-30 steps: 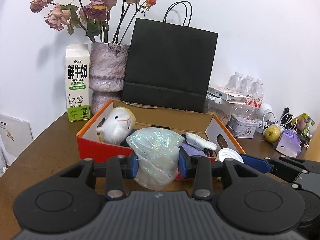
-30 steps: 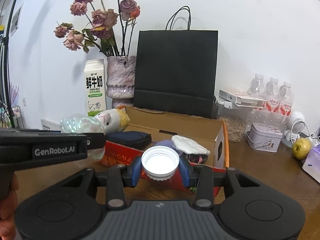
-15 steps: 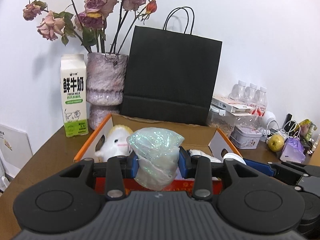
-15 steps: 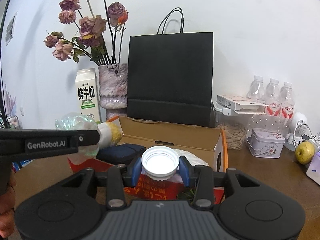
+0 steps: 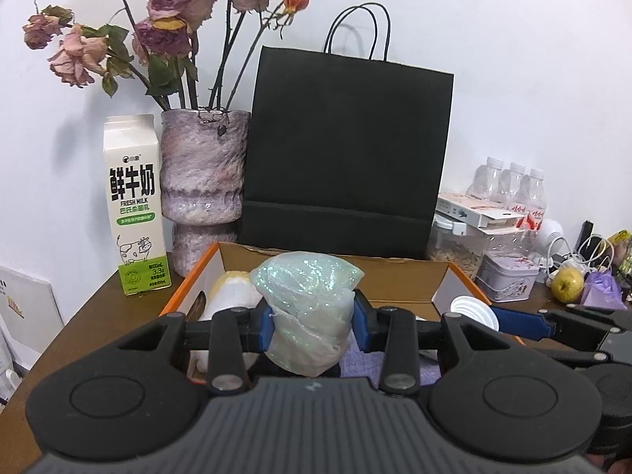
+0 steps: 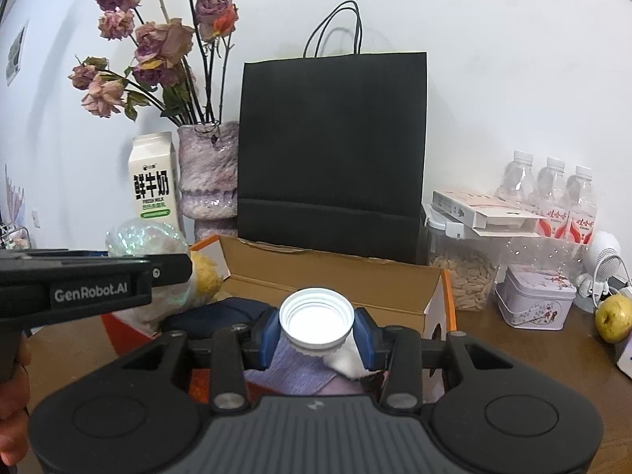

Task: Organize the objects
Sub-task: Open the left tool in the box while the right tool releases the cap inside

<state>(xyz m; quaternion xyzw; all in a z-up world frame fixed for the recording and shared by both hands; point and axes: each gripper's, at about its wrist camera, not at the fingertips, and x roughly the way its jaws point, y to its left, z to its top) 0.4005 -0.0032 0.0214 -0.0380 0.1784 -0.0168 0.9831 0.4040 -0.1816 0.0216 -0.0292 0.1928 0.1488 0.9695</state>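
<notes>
Left fingers squeeze a soft, light pouch at centre; right fingers clamp a rigid cap.

Black left gripper, blue pads, "GenRobot.AI" lettering

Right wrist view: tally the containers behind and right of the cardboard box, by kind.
Water bottles: 3
Milk carton: 1
Vase: 1
Black paper bag: 1
Clear seed canister: 1
Tin: 1
Total: 8
</notes>
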